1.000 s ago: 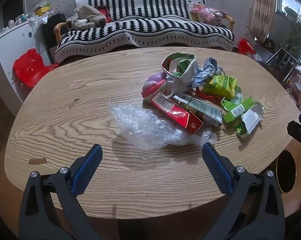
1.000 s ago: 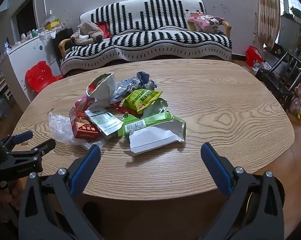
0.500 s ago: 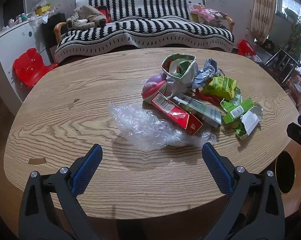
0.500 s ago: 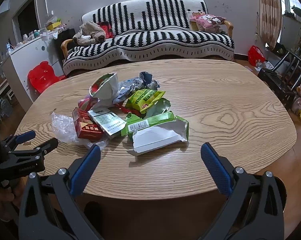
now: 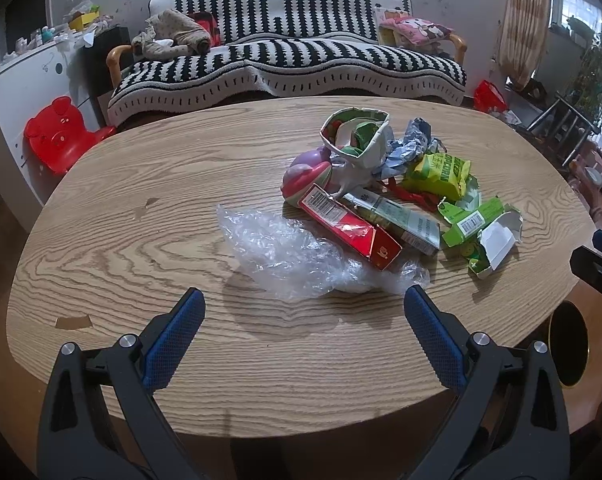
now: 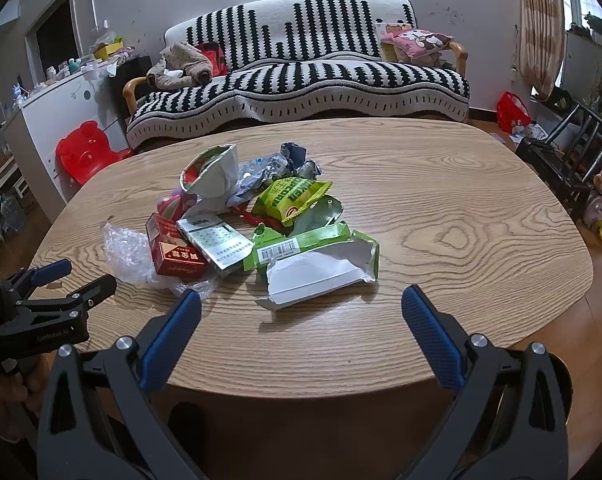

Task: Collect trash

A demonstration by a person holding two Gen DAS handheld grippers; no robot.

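Note:
A pile of trash lies on the oval wooden table (image 5: 149, 248): a clear crumpled plastic bag (image 5: 301, 256), a red carton (image 5: 349, 228), a grey-green carton (image 5: 397, 220), a torn green-and-white box (image 5: 481, 232), a green snack bag (image 5: 441, 172) and a paper cup (image 5: 357, 136). My left gripper (image 5: 304, 312) is open and empty, just short of the plastic bag. My right gripper (image 6: 301, 314) is open and empty, near the torn green-and-white box (image 6: 321, 264). The red carton (image 6: 173, 252) and plastic bag (image 6: 129, 252) lie to its left.
A striped sofa (image 5: 285, 60) stands behind the table. A red bear stool (image 5: 57, 136) and a white cabinet (image 5: 25, 76) are at the left. A dark round bin opening (image 5: 569, 348) sits below the table's right edge. A black chair (image 6: 569, 156) is at right.
Both grippers have edged slightly forward toward the pile. Both stay open and nothing on the table has moved.

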